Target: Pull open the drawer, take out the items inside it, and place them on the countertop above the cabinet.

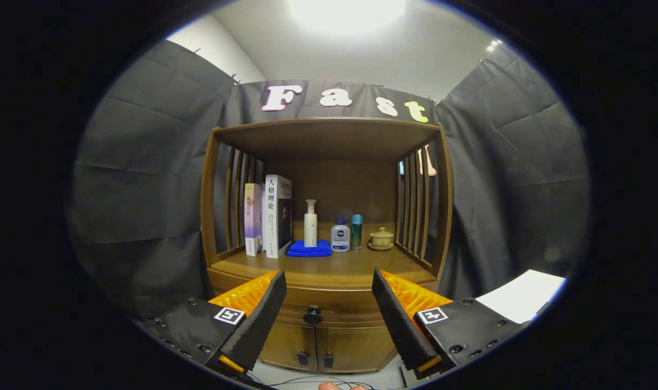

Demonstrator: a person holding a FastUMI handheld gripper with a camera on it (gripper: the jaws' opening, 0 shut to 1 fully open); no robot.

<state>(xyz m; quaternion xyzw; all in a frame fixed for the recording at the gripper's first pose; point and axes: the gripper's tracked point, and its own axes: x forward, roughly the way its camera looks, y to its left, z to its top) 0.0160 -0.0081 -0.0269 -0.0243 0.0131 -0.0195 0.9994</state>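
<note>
Jaws (329, 303) released, wide apart – drawer (329, 304) shut beyond. Take small round knob (312, 314): rigid wood, likely slick – pinch squarely, pull straight.

gripper (329, 303) cam | faces cabinet (329, 281) front, level | near, drawer knob (312, 314) ahead

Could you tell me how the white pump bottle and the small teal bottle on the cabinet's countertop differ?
The white pump bottle is taller than the teal bottle. The pump bottle stands on a folded blue cloth, while the teal bottle stands on the bare wood. The pump bottle has a pump head; the teal bottle has a plain cap. Both are upright, well beyond the open gripper, which frames the drawer knob.
</note>
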